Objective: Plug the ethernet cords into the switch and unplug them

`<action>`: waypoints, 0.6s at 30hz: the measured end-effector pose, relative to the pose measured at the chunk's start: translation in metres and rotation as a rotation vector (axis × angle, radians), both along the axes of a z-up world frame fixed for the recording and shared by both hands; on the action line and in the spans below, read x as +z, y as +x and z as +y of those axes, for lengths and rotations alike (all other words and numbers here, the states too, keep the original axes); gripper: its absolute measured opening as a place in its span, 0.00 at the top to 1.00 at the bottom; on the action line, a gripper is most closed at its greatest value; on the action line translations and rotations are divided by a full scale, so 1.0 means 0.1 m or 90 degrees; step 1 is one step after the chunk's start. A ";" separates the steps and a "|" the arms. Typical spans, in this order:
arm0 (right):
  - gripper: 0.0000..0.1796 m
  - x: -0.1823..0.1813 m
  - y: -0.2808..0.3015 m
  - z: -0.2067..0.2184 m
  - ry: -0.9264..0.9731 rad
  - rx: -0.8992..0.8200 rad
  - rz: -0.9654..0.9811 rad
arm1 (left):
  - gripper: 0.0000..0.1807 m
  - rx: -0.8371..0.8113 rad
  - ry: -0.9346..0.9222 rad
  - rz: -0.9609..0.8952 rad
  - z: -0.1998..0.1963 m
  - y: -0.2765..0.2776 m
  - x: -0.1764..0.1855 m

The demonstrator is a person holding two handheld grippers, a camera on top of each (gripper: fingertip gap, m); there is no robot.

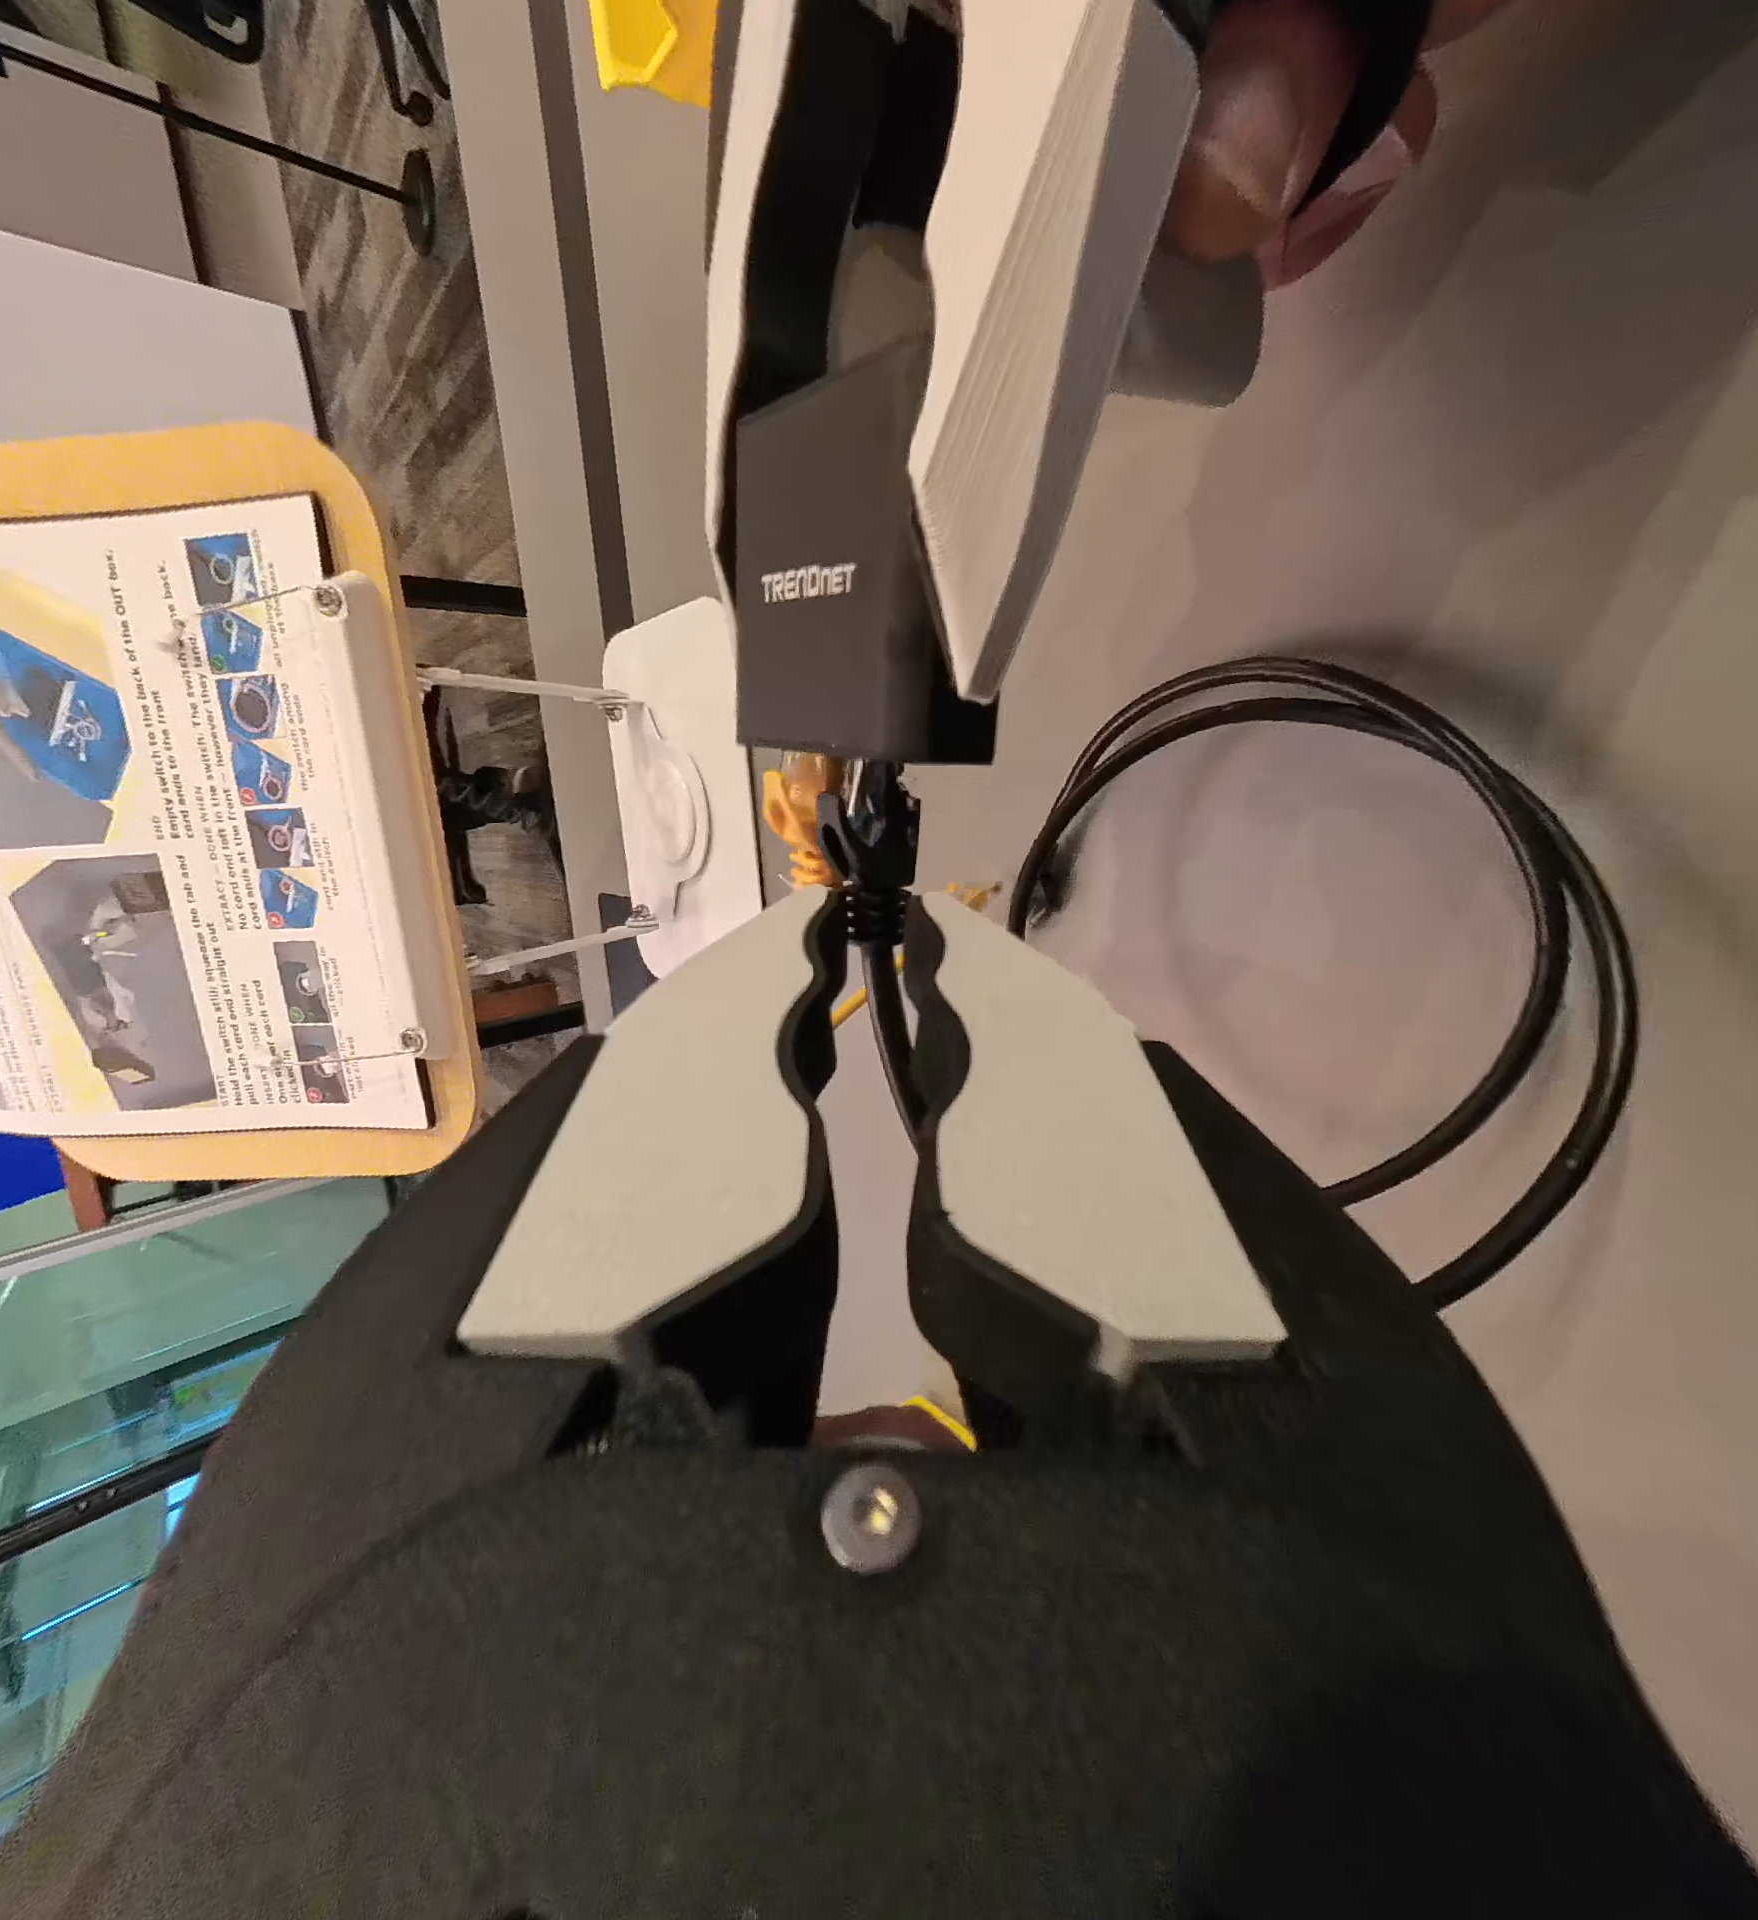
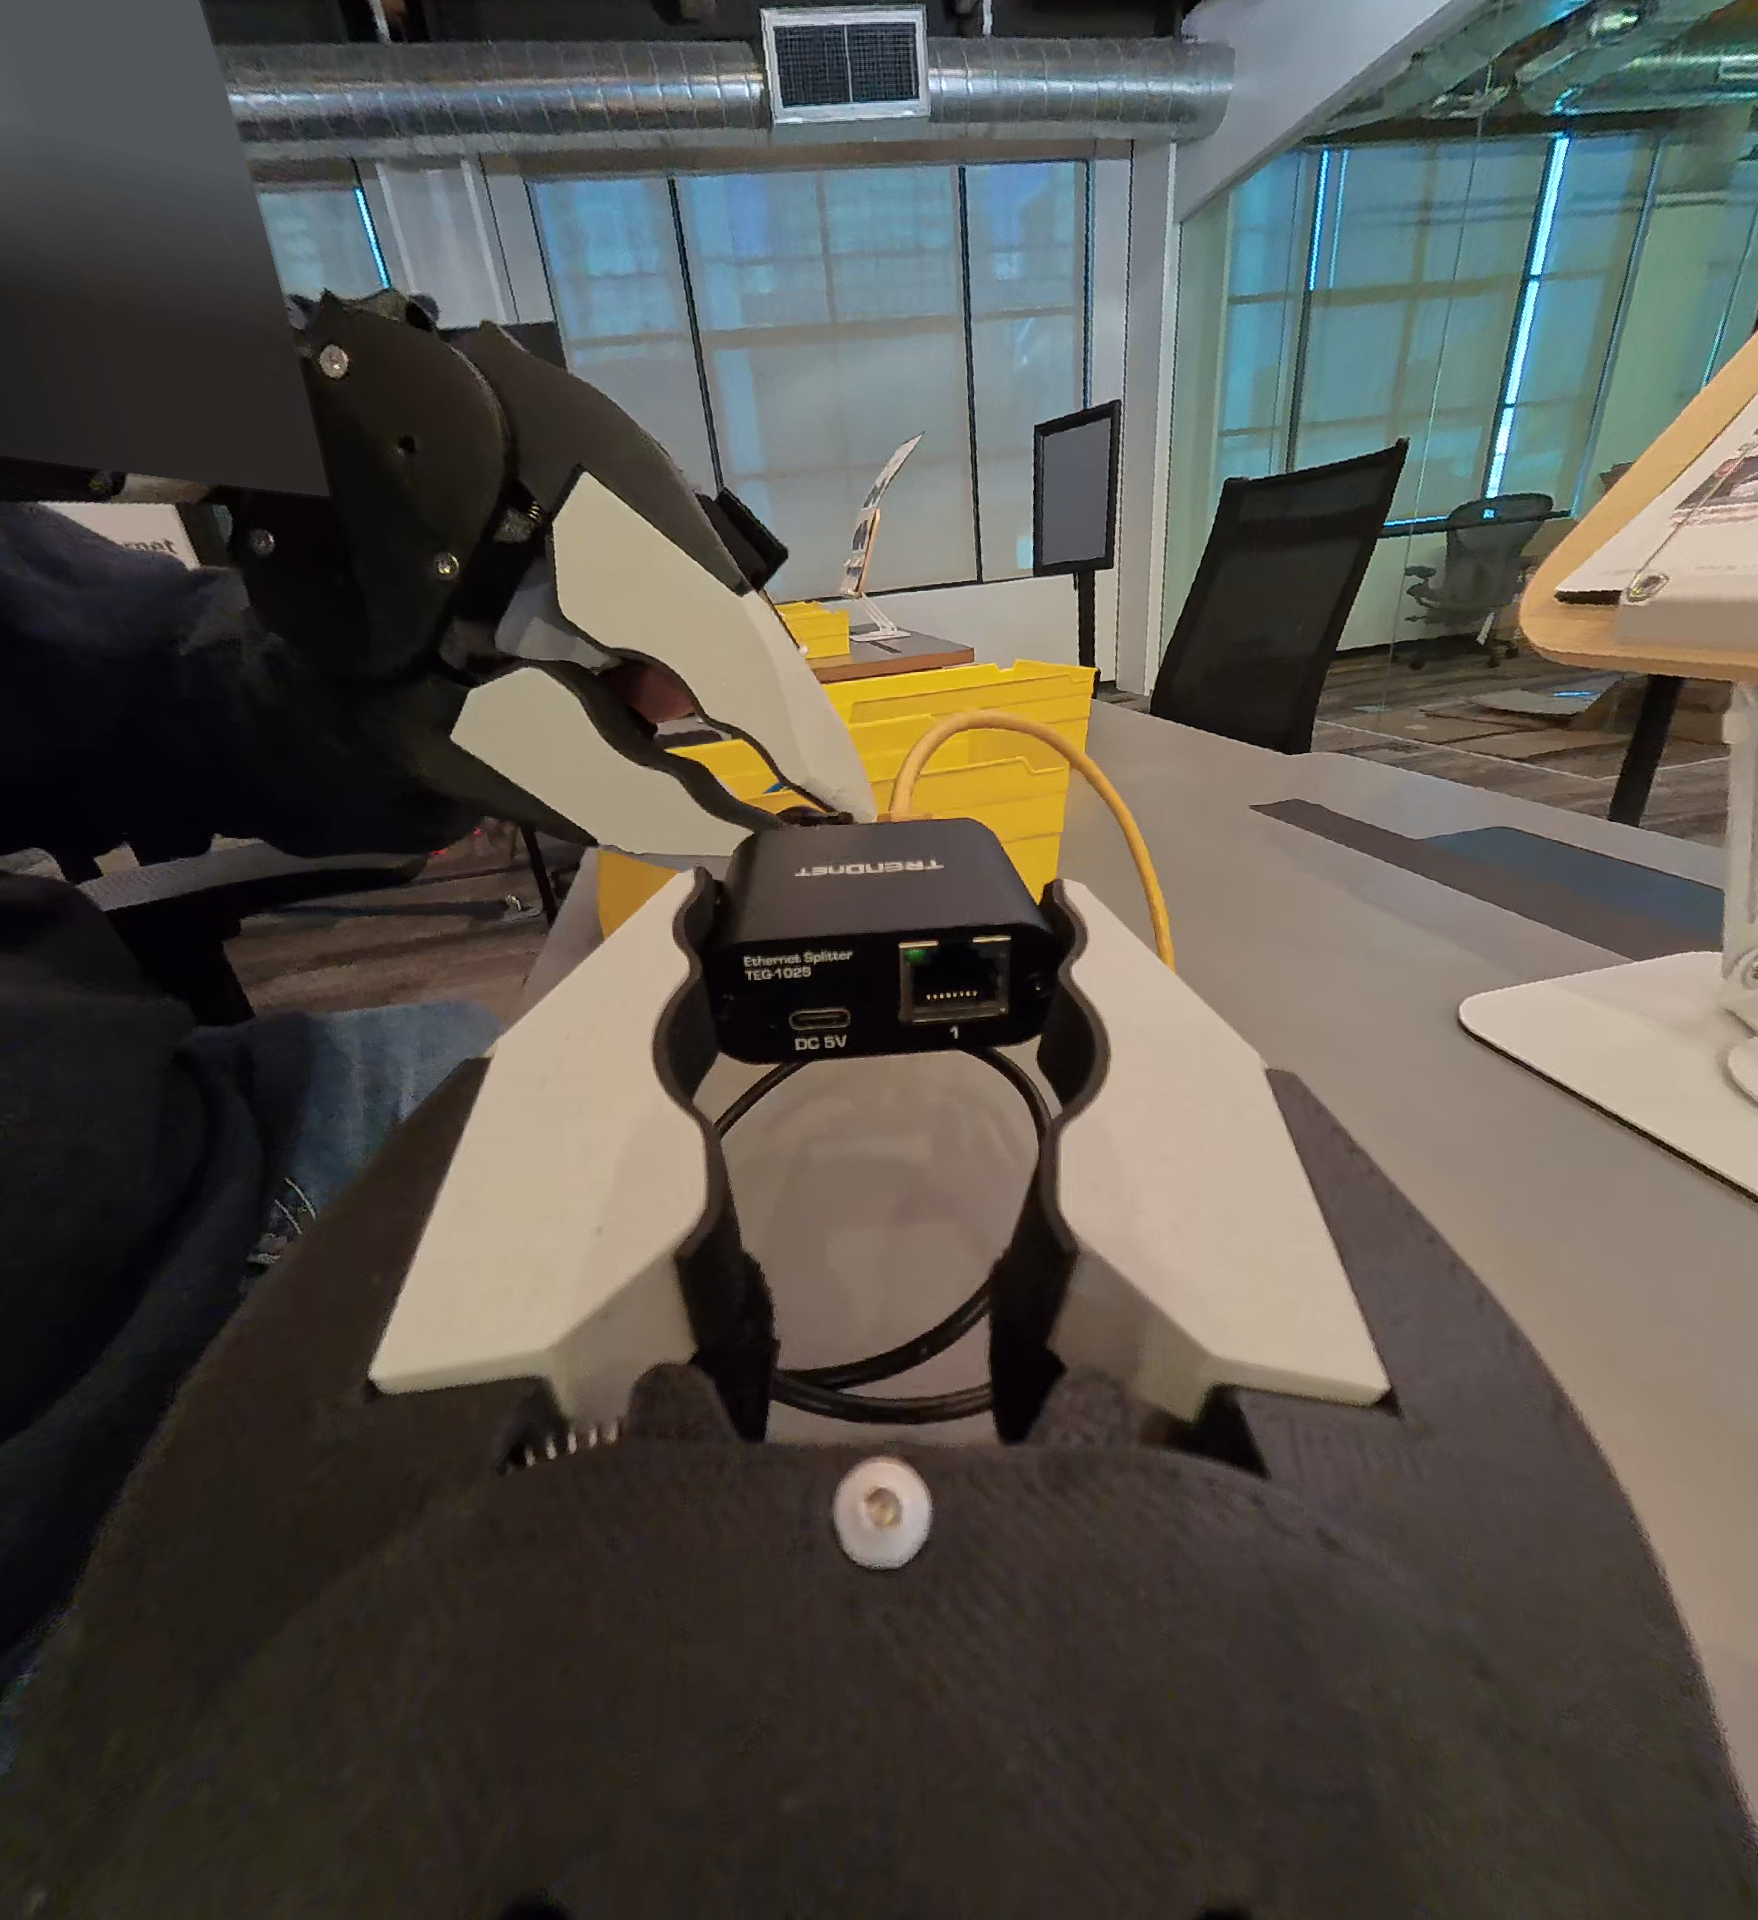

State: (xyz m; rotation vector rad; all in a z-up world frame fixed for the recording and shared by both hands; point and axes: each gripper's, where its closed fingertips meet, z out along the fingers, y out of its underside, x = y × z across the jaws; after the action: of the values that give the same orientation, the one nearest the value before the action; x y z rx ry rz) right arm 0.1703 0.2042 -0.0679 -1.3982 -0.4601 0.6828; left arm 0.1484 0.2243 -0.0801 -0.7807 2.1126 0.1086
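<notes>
Now | L gripper [image 1: 870,920] clamps black cord [image 1: 880,997] | R gripper [image 2: 880,935] clamps switch [image 2: 875,935] | plug seemingly unseated

Switch [image 2: 875,935]: smooth matt black casing, probably metal. Black cord [image 1: 1540,935]: glossy plastic jacket. Yellow cord [image 2: 1114,790]: matt plastic. Gripper fingers [image 2: 563,1164]: rough layered grey plastic, black grainy base. Table [image 2: 1374,1351]: matt grey. Sign board [image 1: 418,790]: pale wood, paper sheet.
</notes>
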 end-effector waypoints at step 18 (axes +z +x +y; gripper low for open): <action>0.66 -0.02 -0.01 0.03 -0.004 -0.028 -0.026 | 0.95 0.006 0.032 -0.070 0.03 0.02 -0.04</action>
State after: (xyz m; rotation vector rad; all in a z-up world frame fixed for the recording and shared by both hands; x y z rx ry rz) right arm 0.1697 0.2076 -0.0702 -1.4270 -0.4586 0.6208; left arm 0.1508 0.2269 -0.0838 -0.7492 1.9949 0.1202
